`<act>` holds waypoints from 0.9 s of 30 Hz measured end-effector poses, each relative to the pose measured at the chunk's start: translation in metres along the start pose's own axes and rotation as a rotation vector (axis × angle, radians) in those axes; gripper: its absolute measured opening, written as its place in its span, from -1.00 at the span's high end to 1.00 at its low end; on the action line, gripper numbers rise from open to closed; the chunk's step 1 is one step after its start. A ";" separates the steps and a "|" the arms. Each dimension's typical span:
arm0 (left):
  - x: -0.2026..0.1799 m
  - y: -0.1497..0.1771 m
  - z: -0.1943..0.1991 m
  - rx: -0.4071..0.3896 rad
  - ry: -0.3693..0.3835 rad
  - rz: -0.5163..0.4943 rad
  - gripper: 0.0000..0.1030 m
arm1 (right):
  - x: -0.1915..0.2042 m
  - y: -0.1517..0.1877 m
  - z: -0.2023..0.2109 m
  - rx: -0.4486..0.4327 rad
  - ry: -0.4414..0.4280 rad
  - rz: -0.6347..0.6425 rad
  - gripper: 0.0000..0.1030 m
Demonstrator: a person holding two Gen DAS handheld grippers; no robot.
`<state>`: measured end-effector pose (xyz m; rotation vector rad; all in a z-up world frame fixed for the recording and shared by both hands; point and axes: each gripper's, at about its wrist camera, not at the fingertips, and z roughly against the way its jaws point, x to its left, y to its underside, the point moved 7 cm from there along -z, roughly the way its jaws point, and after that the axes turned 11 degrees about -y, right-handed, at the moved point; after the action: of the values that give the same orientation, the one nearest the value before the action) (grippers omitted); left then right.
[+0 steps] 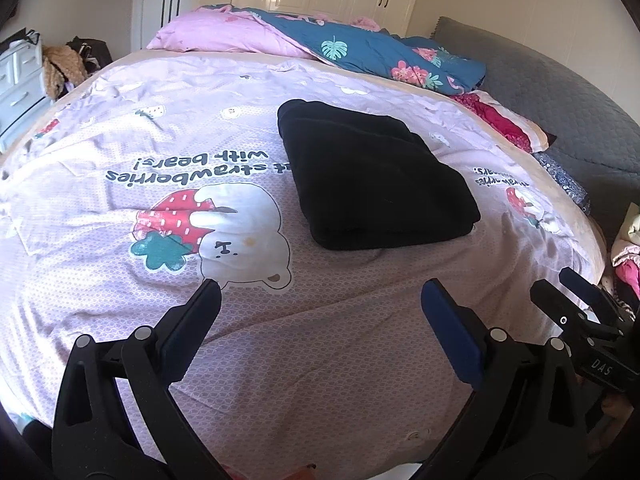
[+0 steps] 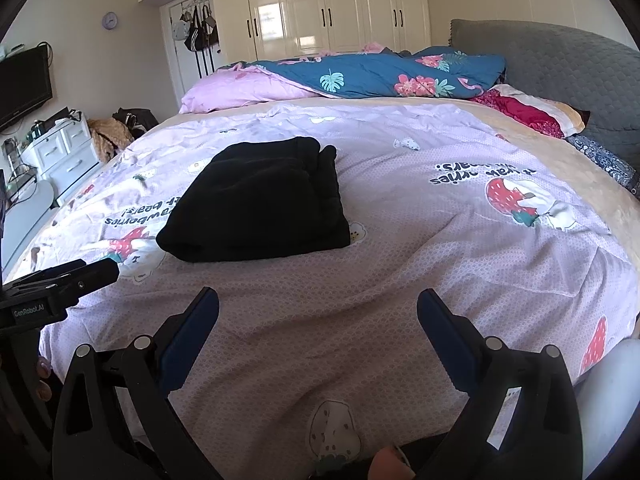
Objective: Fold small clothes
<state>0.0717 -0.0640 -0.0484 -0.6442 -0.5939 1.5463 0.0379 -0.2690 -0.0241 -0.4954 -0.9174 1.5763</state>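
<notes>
Folded black garment [image 1: 372,176] on quilt [image 1: 120,200], blue duvet [image 1: 380,52] behind, both grippers apart

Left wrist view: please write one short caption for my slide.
Open left gripper hovers over the strawberry-bear bedsheet, short of a folded black garment.

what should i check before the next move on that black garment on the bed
1. Left gripper open and empty: ok.
2. Right gripper open and empty: ok.
3. Black garment folded into a compact stack: ok, layers show along its near edge.
4. Garment lying free on the bedspread, neither gripper touching it: ok.
5. Fold square and even: cannot tell, the fisheye bends the outline.
6. More clothes waiting to be folded: cannot tell, only a pile beyond the bed's edge shows.
</notes>
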 end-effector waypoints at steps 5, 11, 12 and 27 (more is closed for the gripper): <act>0.002 0.000 -0.001 0.005 -0.004 0.001 -0.82 | 0.000 0.001 -0.001 0.000 0.003 0.000 -0.92; 0.003 0.002 -0.002 0.012 -0.014 -0.002 -0.82 | 0.000 0.001 -0.001 0.001 0.003 0.000 -0.92; 0.003 0.002 -0.002 0.012 -0.014 -0.003 -0.82 | 0.000 0.001 -0.001 0.002 0.003 0.000 -0.92; 0.004 0.001 -0.002 0.016 -0.022 -0.006 -0.82 | 0.000 0.004 -0.002 0.008 0.004 -0.001 -0.92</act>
<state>0.0722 -0.0605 -0.0505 -0.6137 -0.5993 1.5533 0.0372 -0.2686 -0.0281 -0.4920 -0.9074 1.5768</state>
